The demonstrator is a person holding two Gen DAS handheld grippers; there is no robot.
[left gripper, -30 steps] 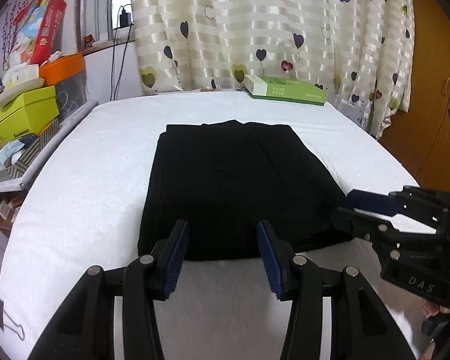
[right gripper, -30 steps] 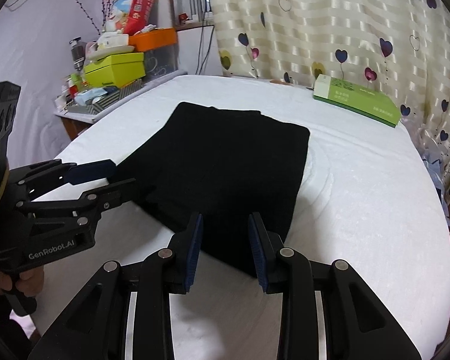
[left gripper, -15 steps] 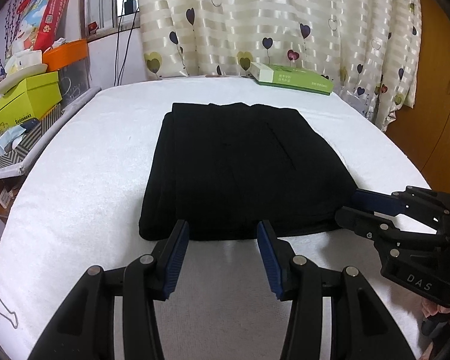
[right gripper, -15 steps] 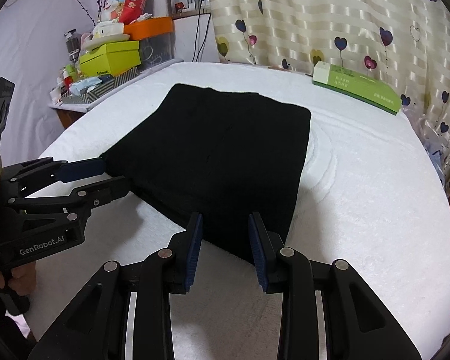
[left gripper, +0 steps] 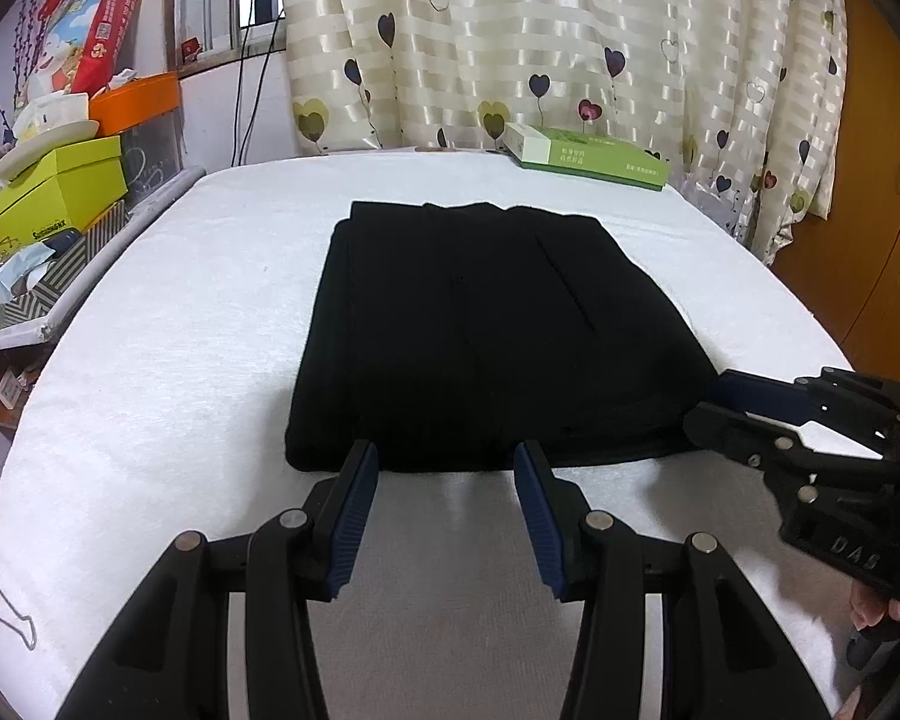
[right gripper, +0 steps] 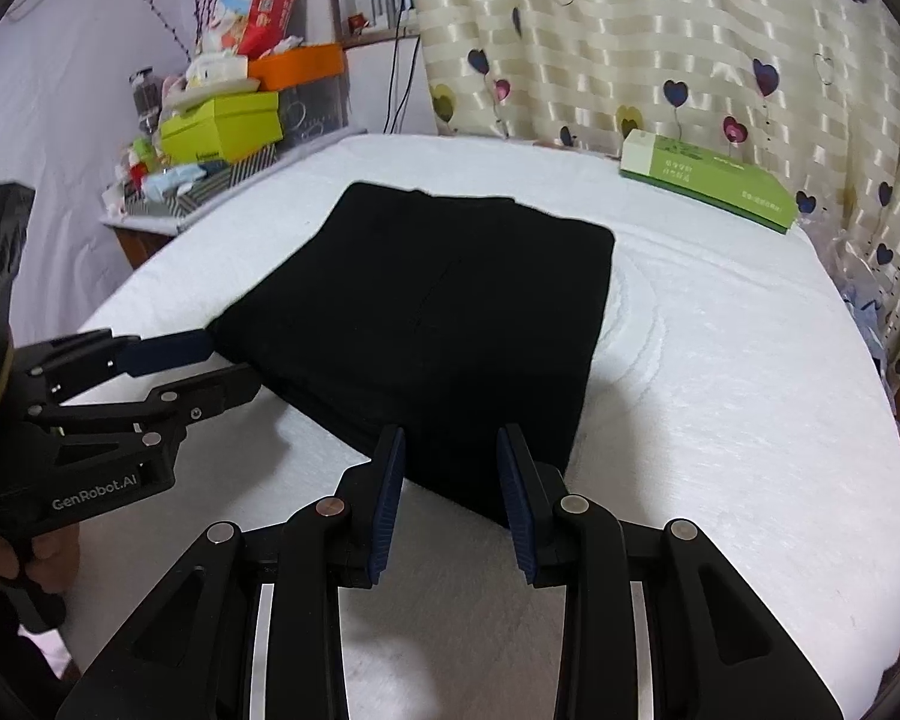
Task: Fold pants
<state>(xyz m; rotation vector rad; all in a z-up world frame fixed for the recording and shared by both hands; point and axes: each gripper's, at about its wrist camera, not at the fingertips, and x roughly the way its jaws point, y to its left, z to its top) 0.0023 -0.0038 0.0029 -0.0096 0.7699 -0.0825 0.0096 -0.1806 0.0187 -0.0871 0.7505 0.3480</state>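
Observation:
The black pants (left gripper: 480, 336) lie folded into a flat rectangle in the middle of the white padded surface (left gripper: 150, 360). My left gripper (left gripper: 444, 471) is open, its blue-padded tips just over the near edge of the pants and nothing between them. In the right wrist view the pants (right gripper: 438, 312) run diagonally. My right gripper (right gripper: 450, 456) is open there, with its tips over the near right corner. That gripper also shows from the side at the corner, right gripper (left gripper: 711, 402). The left gripper (right gripper: 222, 360) sits by the near left corner.
A green and white box (left gripper: 588, 156) lies at the far edge, in front of the heart-patterned curtain (left gripper: 510, 30). A cluttered shelf with a yellow-green box (left gripper: 54, 192) borders the left side. A wooden cabinet (left gripper: 870, 180) stands at the right. A binder clip (left gripper: 12, 624) hangs at the near left edge.
Both grippers have drawn back a little from the near edge of the pants and stayed open. The pants have not moved.

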